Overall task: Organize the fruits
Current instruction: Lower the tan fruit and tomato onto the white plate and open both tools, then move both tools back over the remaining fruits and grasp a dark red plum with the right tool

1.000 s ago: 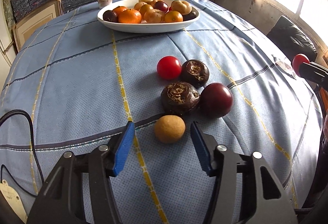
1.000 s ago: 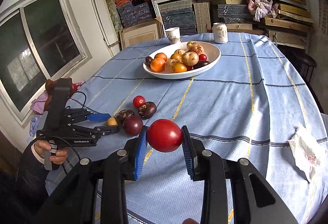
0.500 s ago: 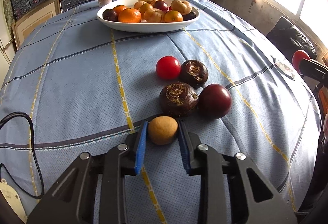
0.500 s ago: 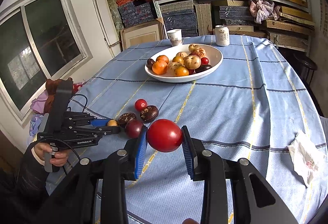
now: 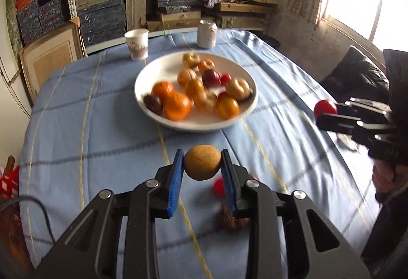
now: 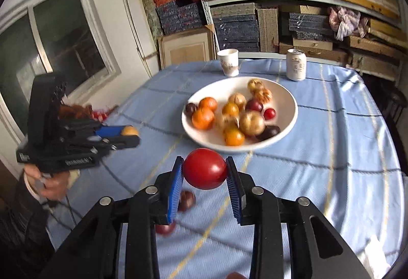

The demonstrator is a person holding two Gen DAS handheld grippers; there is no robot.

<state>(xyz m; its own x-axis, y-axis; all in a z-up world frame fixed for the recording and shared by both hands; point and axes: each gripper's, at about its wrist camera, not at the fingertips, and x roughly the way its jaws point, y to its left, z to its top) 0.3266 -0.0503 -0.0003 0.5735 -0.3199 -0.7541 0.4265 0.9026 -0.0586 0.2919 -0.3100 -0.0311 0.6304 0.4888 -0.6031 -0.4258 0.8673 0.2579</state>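
Observation:
My left gripper (image 5: 202,164) is shut on a small round tan fruit (image 5: 202,162), held above the blue tablecloth short of the white bowl (image 5: 150,75). My right gripper (image 6: 204,168) is shut on a red tomato (image 6: 204,168), also in the air near the bowl (image 6: 288,98). The bowl holds oranges, plums and several other fruits. In the left wrist view the right gripper (image 5: 327,110) shows at the right edge with the tomato (image 5: 324,108). In the right wrist view the left gripper (image 6: 127,133) shows at the left with the tan fruit (image 6: 130,130). Loose fruits lie below the jaws: a red one (image 5: 218,186) and dark ones (image 6: 187,200).
A paper cup (image 5: 137,43) and a white can (image 5: 207,33) stand behind the bowl at the table's far side. Shelves of stacked boxes fill the back wall. A crumpled tissue (image 6: 377,251) lies at the near right. A person's hand (image 6: 48,182) grips the left tool.
My left gripper closed on the tan fruit and lifted it off the cloth toward the bowl. My right gripper carried the tomato closer to the bowl.

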